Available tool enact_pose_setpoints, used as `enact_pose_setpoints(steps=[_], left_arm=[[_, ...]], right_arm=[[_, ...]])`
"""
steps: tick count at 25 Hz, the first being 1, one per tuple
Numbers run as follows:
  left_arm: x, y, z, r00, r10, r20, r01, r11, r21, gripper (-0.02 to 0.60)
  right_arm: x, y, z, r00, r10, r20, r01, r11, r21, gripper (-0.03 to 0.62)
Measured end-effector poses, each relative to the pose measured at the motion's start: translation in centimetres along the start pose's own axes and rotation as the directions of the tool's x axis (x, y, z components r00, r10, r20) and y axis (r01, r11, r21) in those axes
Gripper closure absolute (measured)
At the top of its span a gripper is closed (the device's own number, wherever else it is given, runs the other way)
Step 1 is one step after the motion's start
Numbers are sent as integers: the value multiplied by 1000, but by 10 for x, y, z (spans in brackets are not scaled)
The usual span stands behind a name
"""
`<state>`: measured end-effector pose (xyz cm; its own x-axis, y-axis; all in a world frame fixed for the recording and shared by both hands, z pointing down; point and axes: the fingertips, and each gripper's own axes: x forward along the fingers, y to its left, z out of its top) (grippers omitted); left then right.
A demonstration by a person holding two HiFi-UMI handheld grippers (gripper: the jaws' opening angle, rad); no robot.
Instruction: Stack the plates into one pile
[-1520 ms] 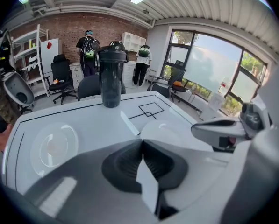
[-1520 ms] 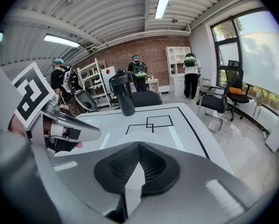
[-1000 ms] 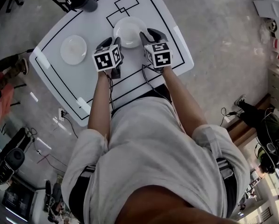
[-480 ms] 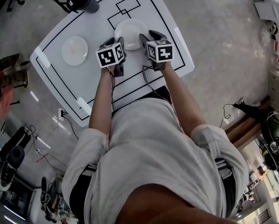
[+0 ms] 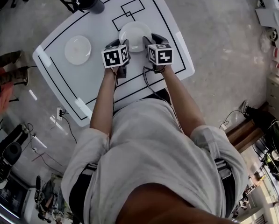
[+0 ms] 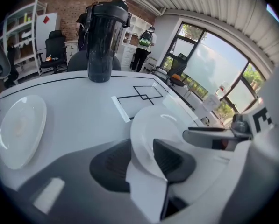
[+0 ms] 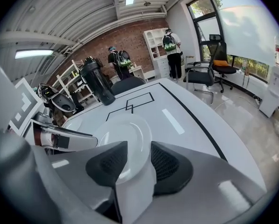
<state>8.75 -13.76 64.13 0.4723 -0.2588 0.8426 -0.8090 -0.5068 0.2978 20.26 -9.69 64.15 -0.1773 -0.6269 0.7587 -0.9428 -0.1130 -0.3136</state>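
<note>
Overall: white worktop (image 5: pixel 97 78) marked with black lines; two white plates and a black jug (image 5: pixel 89 1) in view
Landmark: black jug, upright at the worktop's corner farthest from the person
Drawn squares (image 5: pixel 130 9): two overlapping black outlines on the worktop, to the jug's right
Held plate (image 5: pixel 135 31): nearer the person than the jug and to its right; rim taken on two opposite sides by the two grippers; whether its base rests on the worktop or is raised cannot be told
Second plate (image 5: pixel 77 49): nearer the person than the jug and slightly to its left; flat on the worktop, well apart from the held plate, touched by nothing
Left gripper (image 6: pixel 142 155): at the held plate's rim on the jug's side; fingers (image 6: pixel 109 164) have just been closing; rim between them, one pad beneath and one on top, both against it
Right gripper (image 7: pixel 139 155): at the held plate's rim on the side away from the jug; fingers have just been closing; narrow gap filled by the rim, pads against it
</note>
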Motion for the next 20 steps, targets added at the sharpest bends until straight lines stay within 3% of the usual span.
enact_pose_setpoints(steps=[5, 11, 20], left_arm=[[-11, 8, 2, 999, 23, 32, -21, 998, -52, 457], [-34, 22, 2, 992, 100, 73, -98, 995, -23, 479], [-73, 47, -8, 976, 176, 128, -162, 980, -114, 480]], right_arm=[[-1, 8, -1, 1000, 25, -4, -25, 999, -45, 445], [-2, 29, 8, 999, 51, 19, -48, 992, -116, 454], [-9, 69, 29, 993, 100, 69, -79, 962, -262, 513]])
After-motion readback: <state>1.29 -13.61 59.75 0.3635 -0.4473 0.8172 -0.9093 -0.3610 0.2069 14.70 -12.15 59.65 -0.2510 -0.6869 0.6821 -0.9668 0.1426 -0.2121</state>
